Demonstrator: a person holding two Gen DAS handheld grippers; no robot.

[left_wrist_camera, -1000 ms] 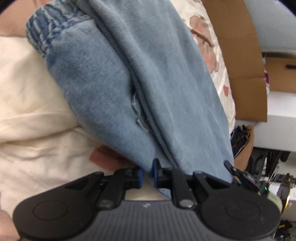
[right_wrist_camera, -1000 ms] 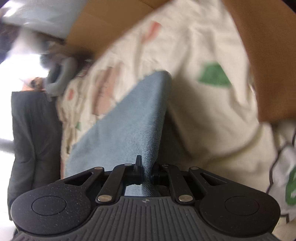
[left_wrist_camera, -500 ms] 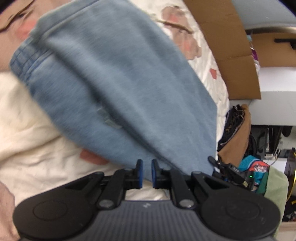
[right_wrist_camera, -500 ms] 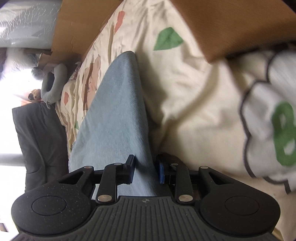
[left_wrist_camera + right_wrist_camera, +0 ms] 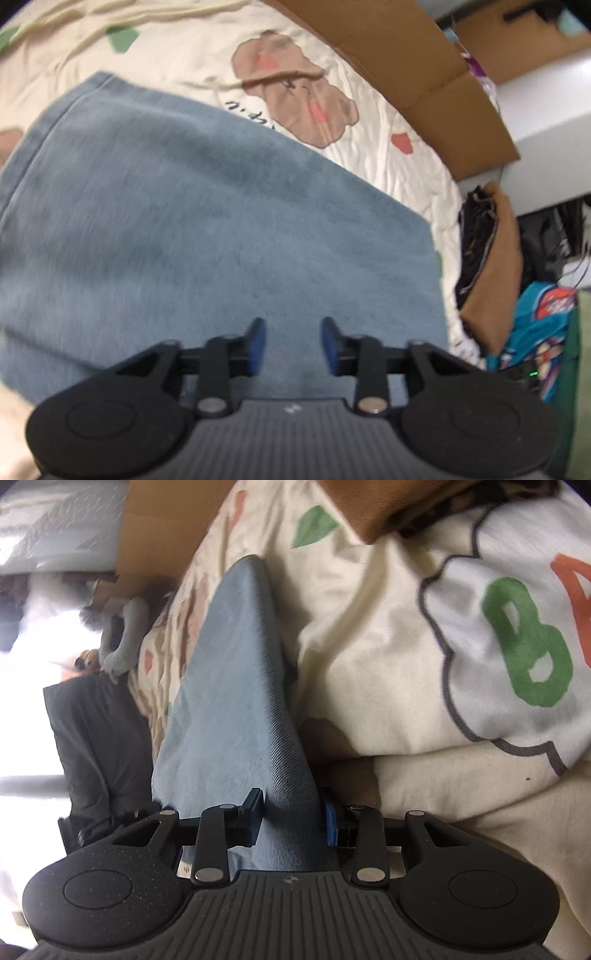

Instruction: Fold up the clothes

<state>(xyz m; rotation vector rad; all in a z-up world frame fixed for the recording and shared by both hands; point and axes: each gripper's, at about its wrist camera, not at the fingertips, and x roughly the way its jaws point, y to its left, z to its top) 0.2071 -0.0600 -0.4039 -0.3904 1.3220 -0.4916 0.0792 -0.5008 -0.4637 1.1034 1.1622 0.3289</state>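
A light blue denim garment (image 5: 207, 221) lies folded flat on the cream printed bedspread (image 5: 192, 48) in the left wrist view. My left gripper (image 5: 293, 345) hovers over its near edge, open, with no cloth between the blue pads. In the right wrist view the same denim (image 5: 236, 686) runs as a raised fold away from the camera. My right gripper (image 5: 291, 819) is open, its fingers standing on either side of the denim's near end without pinching it.
Brown cardboard (image 5: 417, 62) stands along the bed's far side. Dark bags and colourful clutter (image 5: 535, 317) sit at the right beyond the bed edge. A white cushion with green and orange letters (image 5: 517, 627) lies right of the denim. A dark garment (image 5: 99, 738) hangs at left.
Both grippers went from shut on the denim to open. The denim, which hung lifted a second ago, now lies flat on the bed. The right gripper opened first.
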